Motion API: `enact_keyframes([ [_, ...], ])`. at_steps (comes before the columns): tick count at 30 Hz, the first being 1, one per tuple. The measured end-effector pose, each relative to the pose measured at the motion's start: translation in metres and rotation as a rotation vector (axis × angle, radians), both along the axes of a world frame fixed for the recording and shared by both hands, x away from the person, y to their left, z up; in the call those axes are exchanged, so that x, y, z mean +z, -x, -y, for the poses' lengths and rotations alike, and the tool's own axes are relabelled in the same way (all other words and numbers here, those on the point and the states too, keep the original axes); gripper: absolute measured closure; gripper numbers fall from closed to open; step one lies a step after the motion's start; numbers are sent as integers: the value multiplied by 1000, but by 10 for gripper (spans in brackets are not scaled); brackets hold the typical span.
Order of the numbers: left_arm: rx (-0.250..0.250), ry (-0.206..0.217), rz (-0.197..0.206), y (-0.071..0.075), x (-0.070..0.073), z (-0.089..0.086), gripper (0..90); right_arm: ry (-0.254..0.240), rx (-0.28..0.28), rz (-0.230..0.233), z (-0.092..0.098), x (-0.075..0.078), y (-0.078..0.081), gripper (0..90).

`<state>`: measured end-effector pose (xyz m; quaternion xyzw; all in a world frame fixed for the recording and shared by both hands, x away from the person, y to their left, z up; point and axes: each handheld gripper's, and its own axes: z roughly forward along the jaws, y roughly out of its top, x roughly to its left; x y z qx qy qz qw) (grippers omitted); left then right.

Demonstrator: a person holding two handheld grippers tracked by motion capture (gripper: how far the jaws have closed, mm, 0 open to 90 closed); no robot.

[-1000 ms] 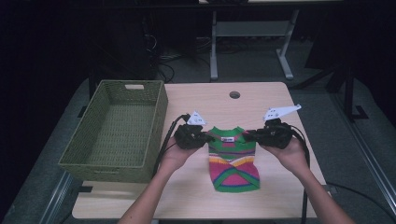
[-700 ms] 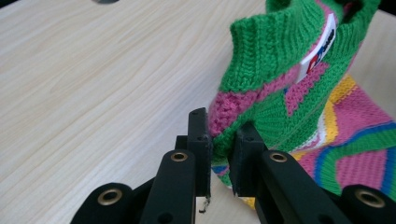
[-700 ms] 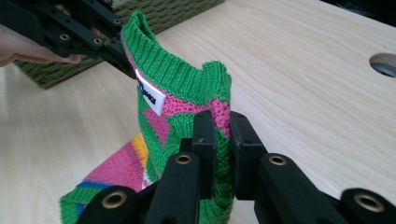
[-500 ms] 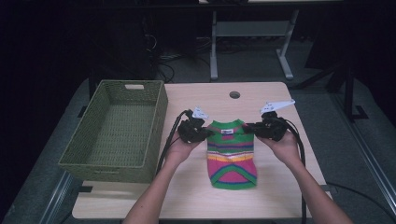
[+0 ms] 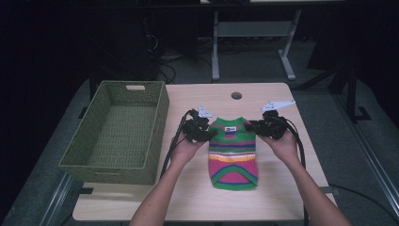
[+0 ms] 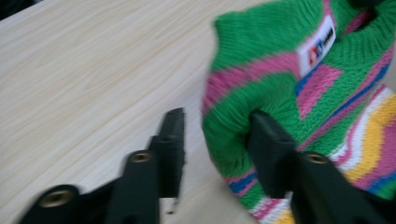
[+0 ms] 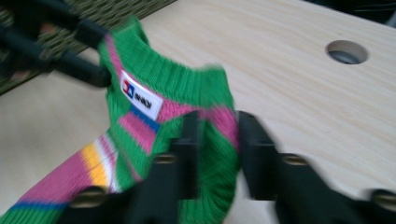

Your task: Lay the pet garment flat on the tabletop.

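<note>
At the middle of the counter (image 5: 282, 188) a small striped sweater (image 5: 233, 155) lies flat, collar toward twelve o'clock and hem toward six. The left claw (image 5: 207, 134) sits at its nine o'clock shoulder and the right claw (image 5: 251, 127) at its three o'clock shoulder, each in one of the person's hands.

Both claws have just been opening. In the left gripper view the left claw (image 6: 215, 140) stands apart: one jaw lies against the bunched green shoulder of the sweater (image 6: 289, 93), the other hangs over bare wood with a clear gap, so the knit is no longer pinched. In the right gripper view the right claw (image 7: 217, 140) is apart too, a fold of the sweater (image 7: 154, 112) loose between its jaws; the blur hides whether a pad touches it.

I judge the step in hand to be letting go after laying the garment out flat. An empty woven basket (image 5: 117, 132) waits at nine o'clock of the sweater, just beside the left hand.

Next, probably a fold: both claws must back out without dragging the shoulders, then take fresh holds, likely at shoulders or hem, evenly on both sides.
</note>
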<state>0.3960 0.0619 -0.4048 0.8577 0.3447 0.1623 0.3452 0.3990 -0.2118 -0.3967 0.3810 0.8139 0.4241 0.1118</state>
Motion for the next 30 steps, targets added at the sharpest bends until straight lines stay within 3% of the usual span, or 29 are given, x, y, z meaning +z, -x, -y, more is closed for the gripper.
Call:
enact_keyframes([
  [2,14,-6,11,1,-1,0,452,12,-30,-24,0,1,-8,522],
  [5,6,-7,14,2,-2,1,440,-12,-36,-20,1,3,-13,490],
  [7,-11,-22,-1,2,-4,2,437,15,-23,-34,1,1,-13,476],
  [10,-42,-5,-28,4,-8,3,486,44,4,-72,-1,-4,-8,526],
  [14,-118,2,-77,9,-17,6,643,99,73,-120,-5,-16,-1,679],
  [17,-152,11,-113,10,-24,9,737,133,95,-177,-8,-28,1,735],
  [23,-193,-42,-148,12,-40,18,748,183,92,-254,-11,-53,-3,763],
  [26,-196,-75,-163,11,-46,19,748,159,82,-264,-10,-58,-4,764],
  [28,-194,-79,-159,12,-47,19,749,160,84,-262,-9,-58,-5,764],
  [30,-179,-42,-168,11,-50,16,753,159,79,-261,-8,-59,-4,760],
])
